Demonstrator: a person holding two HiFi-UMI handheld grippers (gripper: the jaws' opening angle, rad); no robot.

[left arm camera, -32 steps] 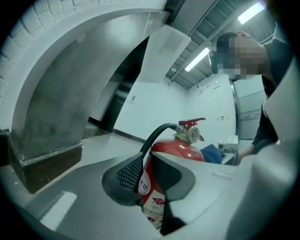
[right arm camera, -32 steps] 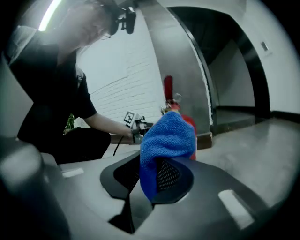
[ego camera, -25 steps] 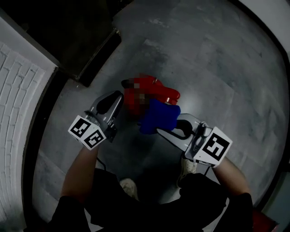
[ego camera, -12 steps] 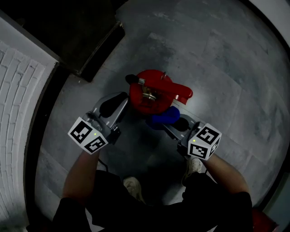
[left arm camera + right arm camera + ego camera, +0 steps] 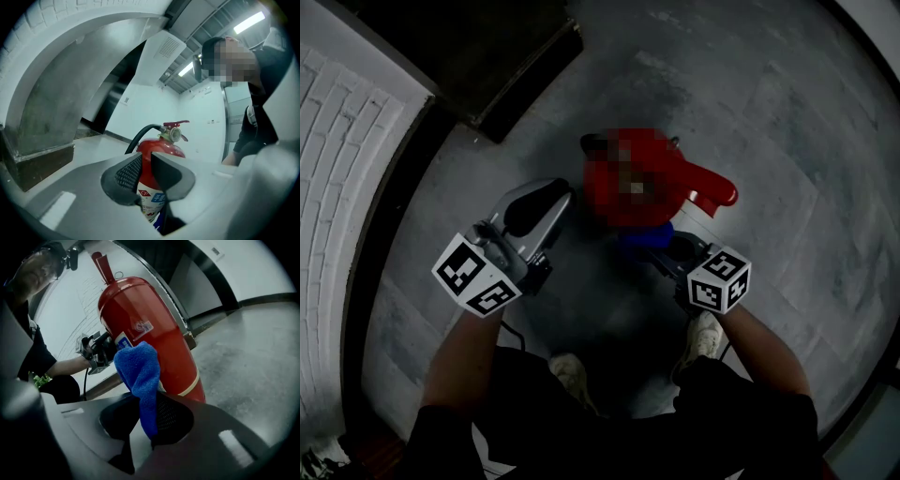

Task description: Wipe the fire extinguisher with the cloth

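The red fire extinguisher (image 5: 661, 192) stands upright on the grey floor, its lever (image 5: 714, 187) pointing right. In the right gripper view its cylinder (image 5: 150, 329) fills the middle. My right gripper (image 5: 661, 246) is shut on a blue cloth (image 5: 138, 371), which lies against the near side of the cylinder, low down. Only a sliver of the cloth (image 5: 645, 236) shows in the head view. My left gripper (image 5: 565, 195) hovers just left of the extinguisher (image 5: 157, 152), jaws a narrow way apart with nothing between them. The black hose (image 5: 140, 136) curves off the valve.
A dark box (image 5: 502, 66) sits on the floor at the back left, beside a white brick wall (image 5: 347, 178). The person's shoes (image 5: 567, 377) stand just behind the grippers. Grey floor (image 5: 787, 122) stretches to the right and behind the extinguisher.
My right gripper has sunk down the extinguisher's near side with the cloth, from over the top to low on the cylinder, and has rolled. The left gripper has stayed put.
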